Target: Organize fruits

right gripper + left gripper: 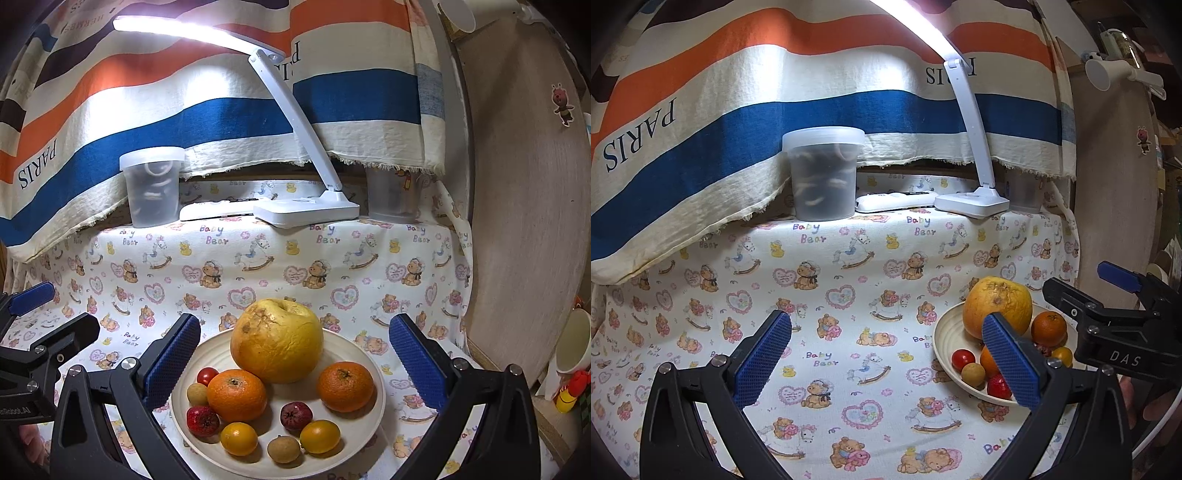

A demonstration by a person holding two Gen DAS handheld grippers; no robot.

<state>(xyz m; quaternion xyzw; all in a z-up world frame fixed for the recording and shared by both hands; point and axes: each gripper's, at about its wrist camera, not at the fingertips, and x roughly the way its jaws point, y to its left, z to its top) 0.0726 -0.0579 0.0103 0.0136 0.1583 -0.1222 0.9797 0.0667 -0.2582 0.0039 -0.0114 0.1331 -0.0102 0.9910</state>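
Note:
A cream plate on the bear-print cloth holds a big yellow citrus fruit, two oranges, a cherry tomato, two dark red fruits and several small yellow and brown ones. My right gripper is open over the plate's near side, its blue pads clear of every fruit. My left gripper is open over bare cloth, with the plate to its right. In the left wrist view the right gripper shows beyond the plate.
Along the back stand a lidded translucent tub, a white remote, a white desk lamp and a clear cup, under a hanging striped cloth. A wooden panel and a white mug are at the right.

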